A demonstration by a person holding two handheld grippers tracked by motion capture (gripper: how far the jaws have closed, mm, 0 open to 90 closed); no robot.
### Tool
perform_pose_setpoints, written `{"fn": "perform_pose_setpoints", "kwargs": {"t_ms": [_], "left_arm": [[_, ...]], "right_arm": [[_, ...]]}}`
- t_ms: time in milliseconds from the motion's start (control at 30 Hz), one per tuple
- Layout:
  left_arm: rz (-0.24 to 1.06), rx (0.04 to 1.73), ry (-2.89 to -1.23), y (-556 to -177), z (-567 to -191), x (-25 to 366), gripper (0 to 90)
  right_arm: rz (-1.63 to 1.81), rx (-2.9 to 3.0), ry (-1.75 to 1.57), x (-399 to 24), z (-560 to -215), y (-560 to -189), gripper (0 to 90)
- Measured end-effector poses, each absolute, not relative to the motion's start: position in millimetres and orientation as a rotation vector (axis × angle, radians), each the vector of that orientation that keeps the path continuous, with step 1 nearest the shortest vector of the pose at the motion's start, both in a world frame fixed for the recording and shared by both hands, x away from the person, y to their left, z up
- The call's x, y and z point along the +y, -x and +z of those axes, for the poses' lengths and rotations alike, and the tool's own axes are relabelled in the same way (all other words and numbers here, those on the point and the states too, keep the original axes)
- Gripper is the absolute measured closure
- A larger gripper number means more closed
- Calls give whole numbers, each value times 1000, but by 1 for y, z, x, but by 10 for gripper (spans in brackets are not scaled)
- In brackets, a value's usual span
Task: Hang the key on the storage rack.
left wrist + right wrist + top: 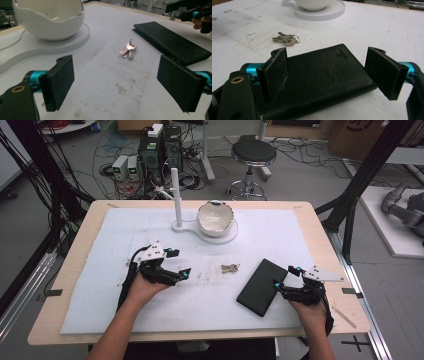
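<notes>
Lab floor behind the counter [320, 227]: cables, computer towers, a black stool [253, 151]. White mat [100, 285] covers most of the counter, scuffed and stained near its middle.

Your left gripper [179, 263] sits left of centre on the mat, jaws spread wide, nothing between them. In the left gripper view it [127, 82] looks straight at the keys [128, 50], which lie flat on the mat ahead of the jaws, apart from both.

Your right gripper [286, 277] is at the right side, jaws spread, at the near right edge of the black wallet [262, 287]. In the right gripper view the gripper [332, 72] straddles the wallet [322, 75]: one jaw over the leather, the other just off its right corner. Not closed on it; whether the jaws touch it you cannot tell.

Wallet lies flat, angled, right of centre. Keys [230, 268] lie between the two grippers, near the wallet's far left corner but not touching.

White bowl [215, 218], jagged rim, stands on a white base [225, 238] at the far middle, with an upright white post [176, 195] just left.
</notes>
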State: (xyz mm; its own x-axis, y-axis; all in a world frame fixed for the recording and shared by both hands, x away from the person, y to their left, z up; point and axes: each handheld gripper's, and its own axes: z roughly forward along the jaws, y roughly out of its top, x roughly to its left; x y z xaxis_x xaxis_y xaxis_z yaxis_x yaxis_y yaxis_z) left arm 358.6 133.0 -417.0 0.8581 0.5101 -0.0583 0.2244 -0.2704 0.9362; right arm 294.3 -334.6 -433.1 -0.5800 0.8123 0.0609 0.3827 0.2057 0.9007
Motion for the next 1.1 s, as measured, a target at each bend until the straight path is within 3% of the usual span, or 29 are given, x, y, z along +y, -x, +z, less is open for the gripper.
{"fn": "perform_pose_setpoints", "kwargs": {"t_ms": [233,767,1100], "left_arm": [[235,530,-1923,-380,-415,89,144],[215,466,-2068,-413,-411,7,147],[181,470,-2129,-424,-422,-16,284]], "right_arm": [[1357,2054,-1140,-335,-434,-296,196],[1348,2033,-1188,-340,-434,-298,196],[1342,2042,-1185,-339,-435,-299,196]]}}
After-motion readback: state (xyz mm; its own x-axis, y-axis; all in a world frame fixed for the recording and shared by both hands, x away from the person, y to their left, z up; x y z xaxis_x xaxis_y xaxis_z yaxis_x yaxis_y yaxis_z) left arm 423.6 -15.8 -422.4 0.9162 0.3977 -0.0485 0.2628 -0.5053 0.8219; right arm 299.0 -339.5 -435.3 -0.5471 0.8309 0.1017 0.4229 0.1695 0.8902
